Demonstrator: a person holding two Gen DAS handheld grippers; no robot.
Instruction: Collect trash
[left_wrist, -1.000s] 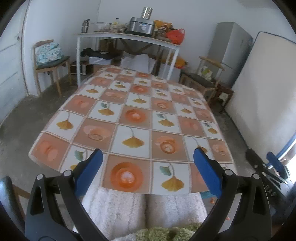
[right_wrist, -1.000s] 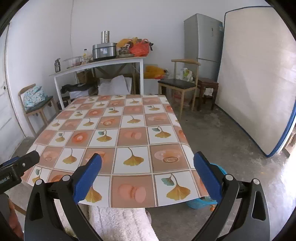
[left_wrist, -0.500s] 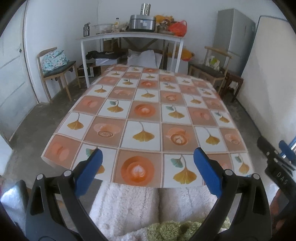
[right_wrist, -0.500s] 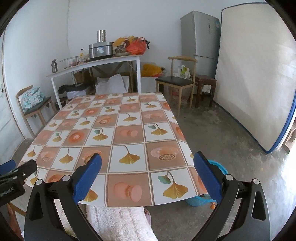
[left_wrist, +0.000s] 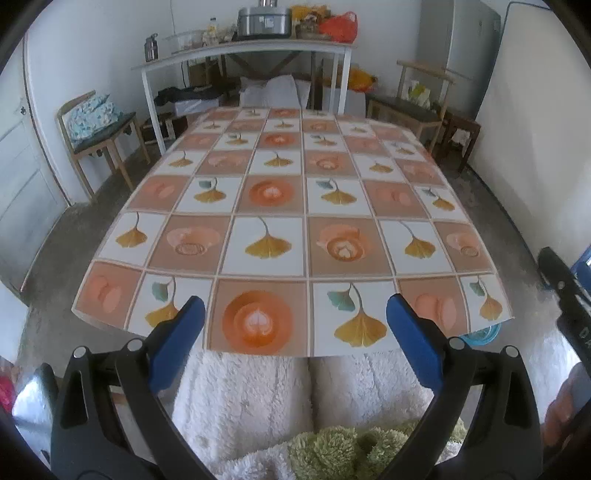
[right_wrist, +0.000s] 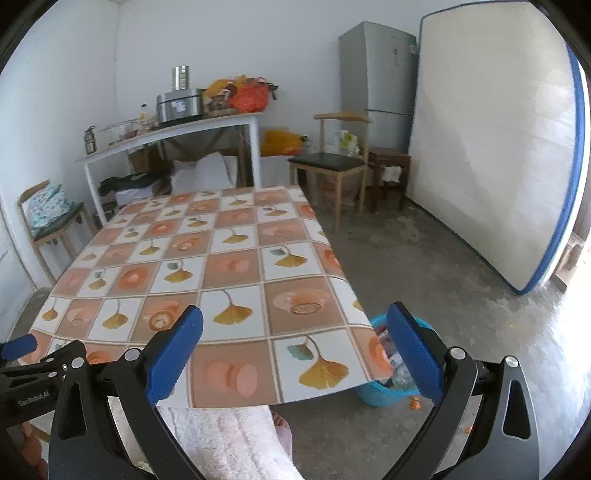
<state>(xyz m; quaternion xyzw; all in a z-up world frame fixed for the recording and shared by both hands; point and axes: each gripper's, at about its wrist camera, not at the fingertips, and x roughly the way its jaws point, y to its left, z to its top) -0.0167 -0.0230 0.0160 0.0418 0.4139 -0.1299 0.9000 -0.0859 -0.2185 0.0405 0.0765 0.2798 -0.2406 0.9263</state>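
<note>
Where glossy checked tablecloth (right_wrist: 236, 280) ends, round blue basin (right_wrist: 380, 391) holds possibly wrappers.

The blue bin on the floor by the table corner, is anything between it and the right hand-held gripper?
Partly. In the right wrist view the overhanging corner of the tablecloth covers the near left part of the blue bin. The right hand-held gripper is open and empty; from the floor side, nothing visible blocks the bin.
</note>
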